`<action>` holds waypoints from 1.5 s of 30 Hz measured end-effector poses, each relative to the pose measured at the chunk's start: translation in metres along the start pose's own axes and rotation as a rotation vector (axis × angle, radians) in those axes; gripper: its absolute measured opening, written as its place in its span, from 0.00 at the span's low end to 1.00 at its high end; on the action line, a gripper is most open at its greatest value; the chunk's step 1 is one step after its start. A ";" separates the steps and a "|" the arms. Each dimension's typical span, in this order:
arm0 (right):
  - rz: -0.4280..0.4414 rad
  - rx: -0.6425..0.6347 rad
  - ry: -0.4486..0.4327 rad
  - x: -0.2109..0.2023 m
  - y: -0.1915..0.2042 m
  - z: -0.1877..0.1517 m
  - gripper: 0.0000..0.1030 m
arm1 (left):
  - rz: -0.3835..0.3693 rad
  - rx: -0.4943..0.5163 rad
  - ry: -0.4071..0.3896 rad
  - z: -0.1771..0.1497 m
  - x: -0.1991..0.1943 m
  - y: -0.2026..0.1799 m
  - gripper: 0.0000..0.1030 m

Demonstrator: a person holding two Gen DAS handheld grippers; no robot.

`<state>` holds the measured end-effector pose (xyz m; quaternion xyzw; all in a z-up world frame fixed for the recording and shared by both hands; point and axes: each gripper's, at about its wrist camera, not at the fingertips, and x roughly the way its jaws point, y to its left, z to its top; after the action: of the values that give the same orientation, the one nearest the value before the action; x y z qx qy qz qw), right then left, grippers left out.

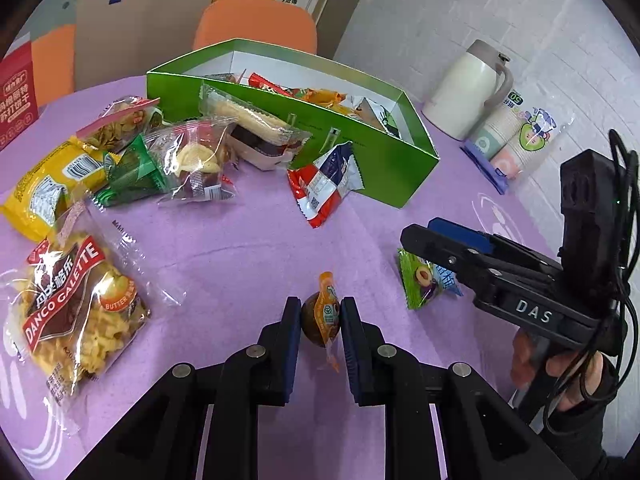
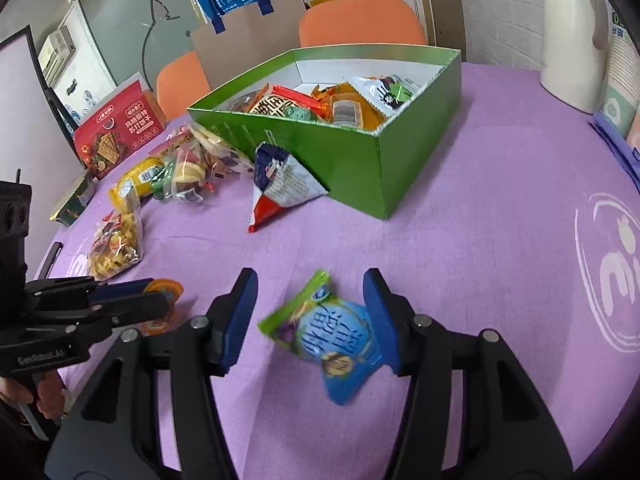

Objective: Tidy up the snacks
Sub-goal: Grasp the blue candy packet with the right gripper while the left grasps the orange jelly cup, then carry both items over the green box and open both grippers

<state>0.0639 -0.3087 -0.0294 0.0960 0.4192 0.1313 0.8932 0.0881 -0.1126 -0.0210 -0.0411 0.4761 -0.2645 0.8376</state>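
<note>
Two light snacks: the left gripper (image 1: 320, 326) pinches a small round sweet (image 1: 321, 320) across its firm middle, while the right gripper (image 2: 312, 320) stands half-open around a soft, crinkly packet (image 2: 332, 340).

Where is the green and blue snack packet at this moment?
The green and blue packet lies on the purple cloth between the open fingers of the right gripper, in front of the green box.

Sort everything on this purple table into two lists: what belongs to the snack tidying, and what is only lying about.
Job:
- open green cardboard box, partly filled
- small round orange-wrapped snack, clamped in left hand-held gripper
- green-and-blue plum packet, between right hand-held gripper pads
- red-white-blue packet leaning on box
- loose packet pile

Lying about:
- cream jug
- sleeve of paper cups
- red cracker box
</note>
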 end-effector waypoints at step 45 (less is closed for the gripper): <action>-0.091 -0.071 -0.212 -0.047 0.033 0.043 0.26 | -0.047 0.035 -0.161 0.053 -0.053 -0.016 0.22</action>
<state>0.0633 -0.2945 0.0412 0.0585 0.3212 0.0945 0.9405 0.1038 -0.1106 0.0537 -0.0587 0.4012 -0.2884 0.8674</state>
